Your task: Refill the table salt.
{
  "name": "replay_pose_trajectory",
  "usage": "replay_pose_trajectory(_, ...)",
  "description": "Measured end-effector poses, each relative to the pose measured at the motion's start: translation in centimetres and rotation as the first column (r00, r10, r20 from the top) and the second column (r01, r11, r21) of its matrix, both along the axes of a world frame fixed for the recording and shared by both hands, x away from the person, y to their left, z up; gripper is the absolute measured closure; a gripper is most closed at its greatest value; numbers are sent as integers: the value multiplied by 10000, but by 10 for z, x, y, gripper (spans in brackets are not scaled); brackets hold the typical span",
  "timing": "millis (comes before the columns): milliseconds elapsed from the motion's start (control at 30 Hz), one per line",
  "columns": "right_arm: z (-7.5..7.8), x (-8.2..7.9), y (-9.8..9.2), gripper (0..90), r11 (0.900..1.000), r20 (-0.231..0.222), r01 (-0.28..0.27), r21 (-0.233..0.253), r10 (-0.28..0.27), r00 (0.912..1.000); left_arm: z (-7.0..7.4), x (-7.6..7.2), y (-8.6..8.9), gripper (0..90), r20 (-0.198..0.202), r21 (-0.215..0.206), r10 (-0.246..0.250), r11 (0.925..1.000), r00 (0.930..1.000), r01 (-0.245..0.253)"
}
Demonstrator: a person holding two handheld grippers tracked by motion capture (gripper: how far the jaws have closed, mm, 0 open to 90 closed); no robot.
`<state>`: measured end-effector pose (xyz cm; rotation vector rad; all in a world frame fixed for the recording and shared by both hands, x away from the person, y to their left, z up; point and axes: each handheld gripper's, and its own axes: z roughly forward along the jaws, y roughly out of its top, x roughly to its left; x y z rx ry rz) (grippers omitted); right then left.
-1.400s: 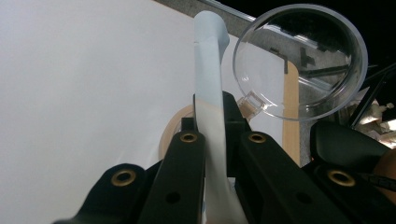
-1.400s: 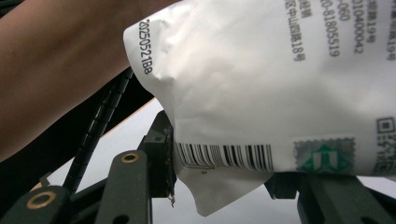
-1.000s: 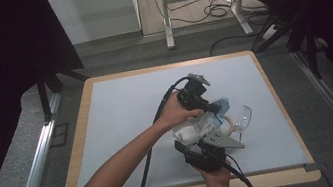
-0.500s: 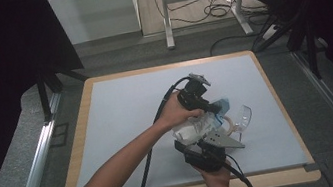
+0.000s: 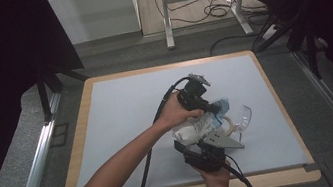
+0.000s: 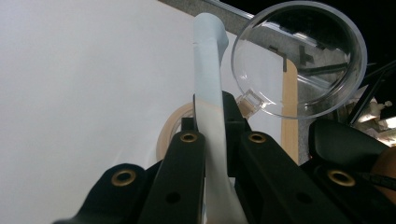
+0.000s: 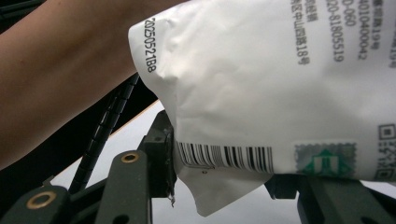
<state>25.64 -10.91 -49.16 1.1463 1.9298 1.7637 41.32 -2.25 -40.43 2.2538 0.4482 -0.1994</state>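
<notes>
A crinkled white pouch (image 7: 280,88), printed with a barcode and "2025052188", is clamped between the right gripper (image 7: 224,186); the left gripper (image 6: 215,140) pinches its pale-blue edge (image 6: 208,84).

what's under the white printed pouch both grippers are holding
Beside and partly beneath the white printed pouch lie a tan tape ring and a clear round plastic lid on the pale blue mat. The pouch covers whatever lies directly below it.

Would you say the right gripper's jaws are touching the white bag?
Touching: in the right gripper view the white bag sits pinched by its lower edge between the right gripper jaws.
</notes>
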Motion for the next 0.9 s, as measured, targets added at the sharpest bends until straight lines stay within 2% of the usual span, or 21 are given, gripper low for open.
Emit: replay_pose_trajectory(900, 1, -1, 0, 536, 10000, 54, 15, -30, -15, 10000, 0, 0, 1, 900, -22, -129, 48, 9999, 10000, -48)
